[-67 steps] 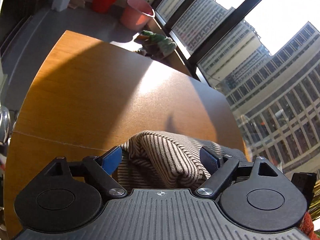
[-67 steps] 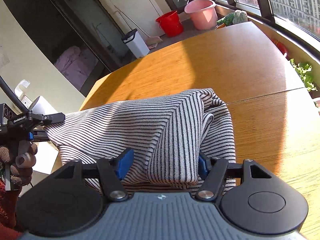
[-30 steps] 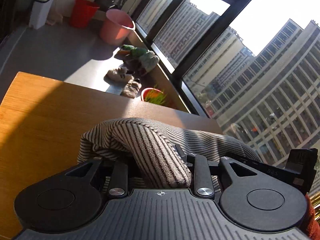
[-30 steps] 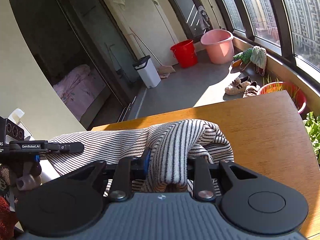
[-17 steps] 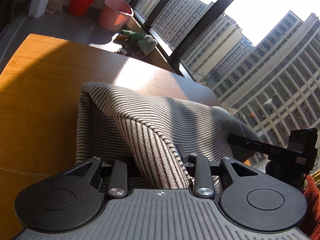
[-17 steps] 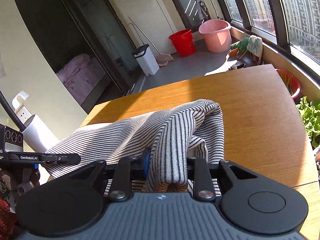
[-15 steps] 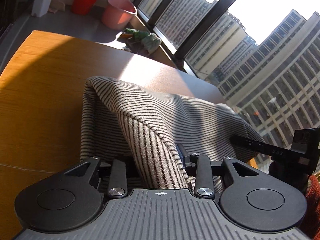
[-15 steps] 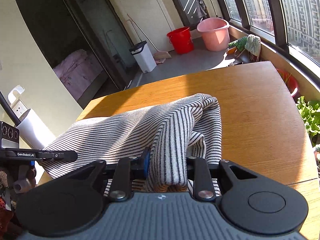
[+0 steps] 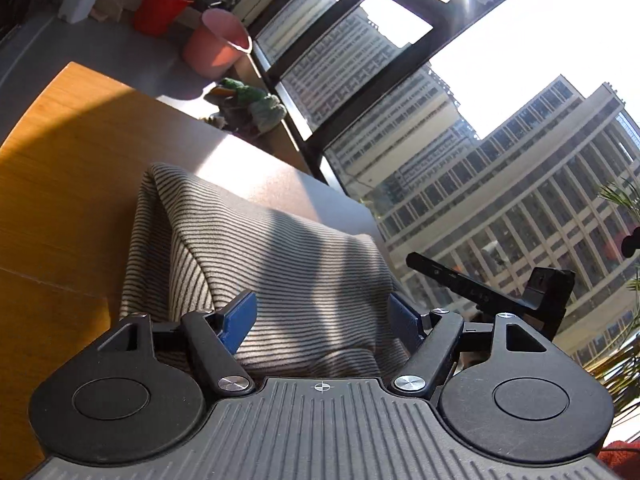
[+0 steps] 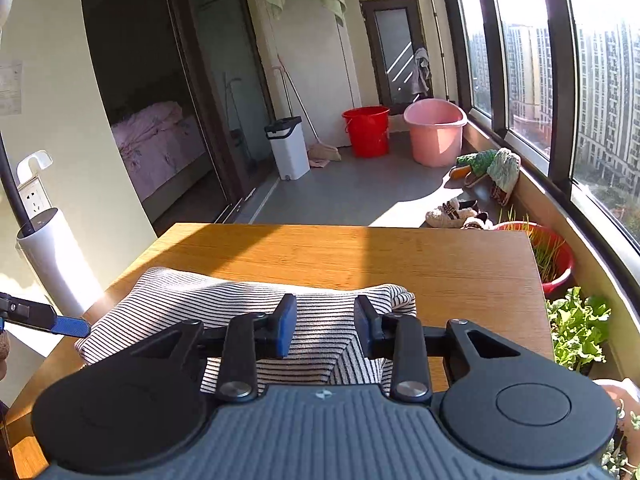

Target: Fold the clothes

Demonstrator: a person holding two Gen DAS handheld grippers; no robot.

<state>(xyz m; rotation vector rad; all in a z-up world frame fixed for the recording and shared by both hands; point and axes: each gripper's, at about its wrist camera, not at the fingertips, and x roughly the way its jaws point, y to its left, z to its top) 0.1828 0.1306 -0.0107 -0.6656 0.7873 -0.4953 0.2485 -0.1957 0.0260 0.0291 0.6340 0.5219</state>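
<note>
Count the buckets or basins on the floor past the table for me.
2 on the floor: a red bucket by the far door and a pink basin right of it. A third, a red basin holding grass, sits beside the table's far right corner. Others may be hidden.

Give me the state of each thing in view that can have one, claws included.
Left claw: open, jaws either side of the shirt.
Right claw: open, above the shirt.
Shirt: folded over, lying on the table, released.
Red bucket: upright.
Pink tub: upright.
Bin: lid shut.
</note>
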